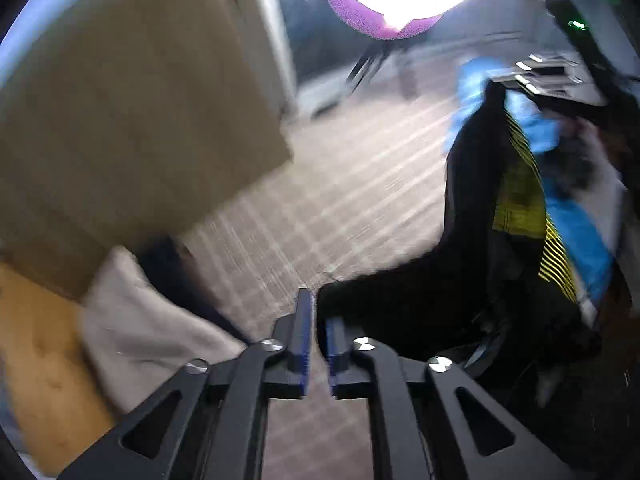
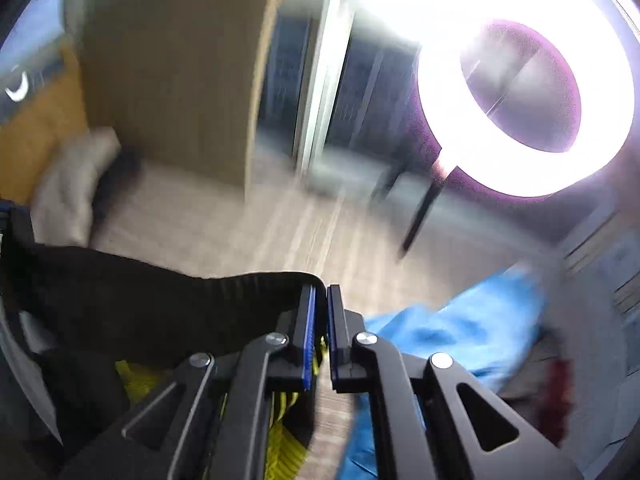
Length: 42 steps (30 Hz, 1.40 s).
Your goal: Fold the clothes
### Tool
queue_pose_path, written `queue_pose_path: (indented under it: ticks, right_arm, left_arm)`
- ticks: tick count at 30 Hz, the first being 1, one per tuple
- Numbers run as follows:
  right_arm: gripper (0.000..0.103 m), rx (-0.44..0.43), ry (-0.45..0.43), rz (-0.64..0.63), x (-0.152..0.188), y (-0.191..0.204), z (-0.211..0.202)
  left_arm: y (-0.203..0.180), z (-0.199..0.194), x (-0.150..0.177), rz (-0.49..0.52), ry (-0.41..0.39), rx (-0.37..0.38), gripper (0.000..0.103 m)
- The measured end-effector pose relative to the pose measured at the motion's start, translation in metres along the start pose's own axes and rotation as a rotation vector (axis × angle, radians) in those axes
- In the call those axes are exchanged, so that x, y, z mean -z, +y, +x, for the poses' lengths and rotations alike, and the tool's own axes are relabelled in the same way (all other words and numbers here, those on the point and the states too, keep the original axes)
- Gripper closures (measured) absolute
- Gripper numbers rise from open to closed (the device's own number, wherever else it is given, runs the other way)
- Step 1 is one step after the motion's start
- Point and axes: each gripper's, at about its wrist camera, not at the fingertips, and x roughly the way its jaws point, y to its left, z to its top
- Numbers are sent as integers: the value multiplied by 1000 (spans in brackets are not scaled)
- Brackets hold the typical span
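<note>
A black garment with yellow striped panels (image 1: 472, 240) hangs stretched in the air between my two grippers. My left gripper (image 1: 316, 312) is shut on one black edge of it. My right gripper (image 2: 322, 296) is shut on the other black edge (image 2: 180, 300), and the yellow stripes (image 2: 284, 440) hang under its fingers. In the left wrist view the right gripper (image 1: 548, 76) shows at the upper right, holding the garment's top. Both views are blurred by motion.
A blue cloth (image 2: 460, 332) lies to the right below the right gripper, also in the left wrist view (image 1: 576, 232). A beige cloth (image 1: 132, 320) lies on a wooden surface (image 1: 36, 360) at left. A bright ring light (image 2: 524, 92) on a stand shines ahead. Pale striped floor (image 1: 320, 208) is below.
</note>
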Motion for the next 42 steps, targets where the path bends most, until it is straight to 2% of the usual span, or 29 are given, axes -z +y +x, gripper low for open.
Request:
queue_pose_path:
  ticks: [2, 3, 5, 7, 8, 12, 15, 16, 17, 18, 20, 23, 26, 30, 33, 36, 37, 39, 42]
  right_arm:
    - [97, -31, 73, 38, 8, -5, 43]
    - [93, -57, 88, 52, 15, -8, 53]
    - [82, -123, 62, 44, 31, -11, 46]
    - [47, -170, 27, 27, 49, -12, 33]
    - [44, -197, 13, 19, 58, -12, 28]
    - [44, -249, 68, -25, 70, 7, 55]
    - [44, -206, 115, -35, 64, 14, 91]
    - [52, -214, 129, -23, 63, 12, 100]
    - [65, -240, 140, -3, 63, 8, 104]
    - [101, -267, 151, 17, 64, 4, 108]
    - [101, -299, 156, 49, 65, -6, 111]
    - [102, -244, 75, 70, 63, -34, 92]
    - [101, -184, 15, 205, 55, -83, 88]
    - [88, -203, 92, 204, 55, -94, 107]
    - [68, -217, 40, 160, 58, -94, 100]
    - [66, -249, 38, 156, 57, -101, 103]
    - [66, -260, 38, 154, 57, -104, 104]
    - [66, -281, 37, 151, 56, -108, 106]
    - [66, -313, 35, 146, 56, -116, 109]
  left_arm:
    - [-5, 41, 5, -41, 64, 15, 90]
    - [-9, 52, 11, -45, 70, 21, 90]
    - [-10, 57, 22, -69, 56, 58, 87]
    - [-2, 48, 31, -110, 27, 94, 86]
    - [2, 41, 35, -128, 9, 103, 84]
    - [16, 11, 45, -154, -64, 136, 70]
    - [31, 8, 48, -191, -75, 94, 70]
    - [36, 7, 54, -206, -71, 91, 70]
    - [41, 11, 58, -228, -67, 96, 70]
    - [44, 15, 62, -241, -60, 104, 70]
    - [44, 23, 70, -235, -41, 113, 70]
    - [38, 42, 74, -212, -18, 115, 70]
    - [27, 63, 69, -191, -12, 147, 70]
    - [11, 99, 47, -154, 16, 163, 70]
    - [10, 117, 32, -169, 25, 170, 70]
    - [12, 136, 20, -185, 45, 178, 70]
    - [12, 142, 17, -188, 54, 173, 71]
    - [9, 149, 14, -197, 56, 188, 98]
    - [2, 140, 15, -164, 5, 183, 102]
